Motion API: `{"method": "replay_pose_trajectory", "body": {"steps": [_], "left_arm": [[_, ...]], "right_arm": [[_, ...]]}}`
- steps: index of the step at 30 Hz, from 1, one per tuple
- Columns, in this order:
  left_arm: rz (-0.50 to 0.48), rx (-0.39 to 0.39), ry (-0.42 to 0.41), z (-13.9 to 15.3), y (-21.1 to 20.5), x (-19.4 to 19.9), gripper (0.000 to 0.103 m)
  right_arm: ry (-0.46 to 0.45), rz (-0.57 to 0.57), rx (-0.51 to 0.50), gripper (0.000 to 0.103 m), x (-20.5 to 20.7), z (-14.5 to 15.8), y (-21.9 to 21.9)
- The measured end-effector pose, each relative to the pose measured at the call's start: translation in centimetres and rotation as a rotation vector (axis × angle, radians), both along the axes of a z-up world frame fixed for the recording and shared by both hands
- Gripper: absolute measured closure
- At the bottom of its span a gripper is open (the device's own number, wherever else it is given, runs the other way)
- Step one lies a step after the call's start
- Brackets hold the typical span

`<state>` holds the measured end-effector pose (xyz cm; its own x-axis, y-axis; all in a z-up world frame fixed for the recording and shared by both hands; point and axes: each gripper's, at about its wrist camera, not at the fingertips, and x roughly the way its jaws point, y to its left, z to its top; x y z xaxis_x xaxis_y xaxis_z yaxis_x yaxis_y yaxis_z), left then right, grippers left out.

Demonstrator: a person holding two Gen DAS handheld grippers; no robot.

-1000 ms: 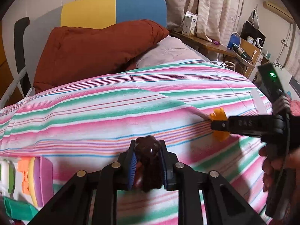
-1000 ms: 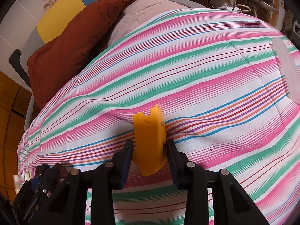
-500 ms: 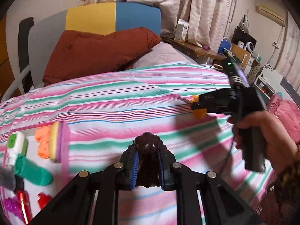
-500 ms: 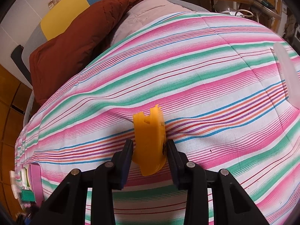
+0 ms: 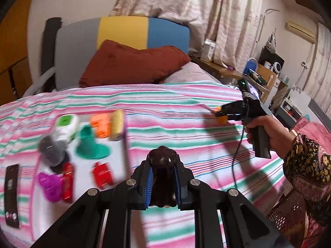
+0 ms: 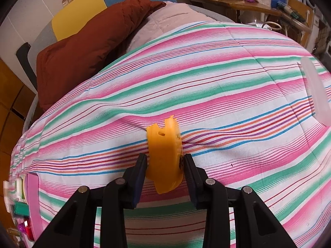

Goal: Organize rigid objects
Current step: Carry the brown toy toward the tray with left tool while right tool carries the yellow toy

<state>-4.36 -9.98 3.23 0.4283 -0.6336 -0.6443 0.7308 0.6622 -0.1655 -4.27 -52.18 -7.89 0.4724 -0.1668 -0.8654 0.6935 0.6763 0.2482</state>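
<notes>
Left tongs gripped brown piece | toy cluster left of frame | right tongs clamped orange piece

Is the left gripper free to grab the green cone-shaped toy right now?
Probably not. The left gripper is already shut on a dark brown glossy piece, so its jaws are full. The green cone-shaped toy itself lies uncovered on the striped bedspread.
</notes>
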Motion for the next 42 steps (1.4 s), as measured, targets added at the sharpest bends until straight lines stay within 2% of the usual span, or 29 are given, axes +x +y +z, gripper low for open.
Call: {"method": "replay_pose_trajectory", "body": {"steps": [4, 9, 15, 26, 32, 42], "left_arm": [[0.045, 0.018, -0.036, -0.3, 3.5, 0.4, 0.087], [0.095, 0.024, -0.023, -1.4, 7.6, 1.2, 0.087], [0.154, 0.024, 0.005, -3.1, 10.6, 2.3, 0.087], [0.187, 0.064, 0.019, -5.2, 12.0, 3.7, 0.087], [0.2, 0.088, -0.016, -5.5, 12.3, 4.4, 0.087], [0.167, 0.089, -0.078, -5.9, 12.5, 3.8, 0.086]], "right_arm": [[-0.005, -0.002, -0.028, 0.067, 0.2, 0.1, 0.2], [-0.009, -0.005, -0.031, 0.067, 0.2, 0.2, 0.3], [-0.034, -0.02, -0.032, 0.067, -0.6, 1.0, 0.8], [-0.046, -0.02, -0.081, 0.067, -1.2, 2.0, 1.8], [-0.053, -0.008, -0.111, 0.067, -1.1, 2.8, 2.2], [-0.164, 0.024, -0.097, 0.067, -3.4, 6.4, 5.3]]}}
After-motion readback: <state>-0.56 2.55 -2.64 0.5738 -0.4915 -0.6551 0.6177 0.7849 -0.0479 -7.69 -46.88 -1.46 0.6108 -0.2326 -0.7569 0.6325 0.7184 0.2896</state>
